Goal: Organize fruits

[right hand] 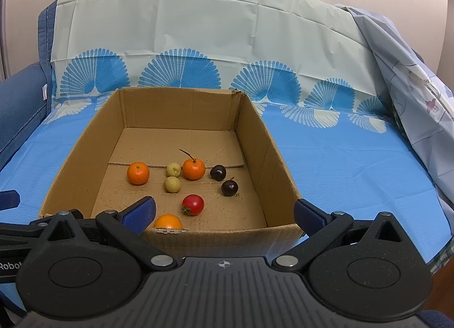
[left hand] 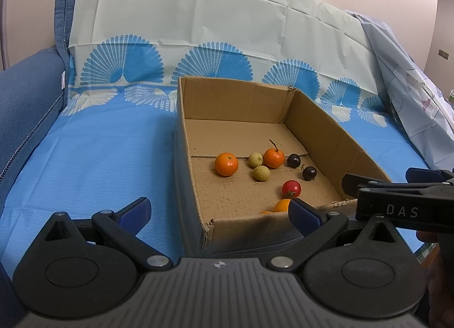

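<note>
Fruits mid-box [right hand: 181, 228] — far half bare, fingers [right hand: 140, 211] wide.

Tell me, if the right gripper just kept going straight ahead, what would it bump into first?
Probably the near wall of the cardboard box, right ahead of the open right gripper. If held higher than that wall, perhaps the red fruit; depth is unclear.

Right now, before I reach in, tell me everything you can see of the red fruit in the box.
The red fruit is small, round and glossy, like a tomato or tiny persimmon, with a dried brownish-green calyx on its near-left side, so it lies tipped sideways. It rests on the floor of the cardboard box, toward the near end, touching no other fruit. An orange fruit lies nearer, by the front wall; two dark fruits sit farther right. Neither hand-held gripper touches it.
</note>
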Motion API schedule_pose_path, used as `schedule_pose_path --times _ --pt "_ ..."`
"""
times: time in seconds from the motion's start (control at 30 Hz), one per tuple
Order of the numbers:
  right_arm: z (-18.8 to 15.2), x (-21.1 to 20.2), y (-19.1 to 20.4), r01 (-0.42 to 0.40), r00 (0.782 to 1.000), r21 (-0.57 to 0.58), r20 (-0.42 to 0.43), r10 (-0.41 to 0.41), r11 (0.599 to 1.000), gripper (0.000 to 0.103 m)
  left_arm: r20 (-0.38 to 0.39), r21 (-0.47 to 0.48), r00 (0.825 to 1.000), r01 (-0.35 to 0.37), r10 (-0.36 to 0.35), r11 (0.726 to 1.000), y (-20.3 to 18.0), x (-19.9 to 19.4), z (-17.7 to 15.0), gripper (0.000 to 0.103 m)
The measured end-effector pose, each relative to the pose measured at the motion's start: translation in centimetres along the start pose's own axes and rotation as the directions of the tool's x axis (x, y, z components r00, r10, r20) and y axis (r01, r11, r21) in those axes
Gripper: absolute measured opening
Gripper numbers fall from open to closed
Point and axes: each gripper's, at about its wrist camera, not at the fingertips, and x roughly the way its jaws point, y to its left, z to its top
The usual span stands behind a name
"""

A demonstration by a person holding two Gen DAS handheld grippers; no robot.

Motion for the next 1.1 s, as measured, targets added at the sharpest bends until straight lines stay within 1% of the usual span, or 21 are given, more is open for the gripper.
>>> schedule_pose_path --times 0.9,1.0,1.1 --pt "0.09 -0.02 -0.09 0.013 1.0 0.016 0.002 -0.013 1.0 0.102 0.03 0.014 0.999 0.021 -0.022 1.0 -0.22 -0.17 0.07 0.103" --pt "0.18 0.0 -0.25 0.009 1.0 0.032 0.002 -0.01 0.999 0.102 0.033 0.016 0.999 0.026 -0.027 1.0 -0.26 -0.14 0.03 0.103" --pt "0.44 -0.25 -0.81 0.0 1.0 0.072 0.023 -0.001 0.997 0.102 0.038 0.031 0.999 0.027 -0.029 0.999 -0.47 -0.04 0.05 0.103"
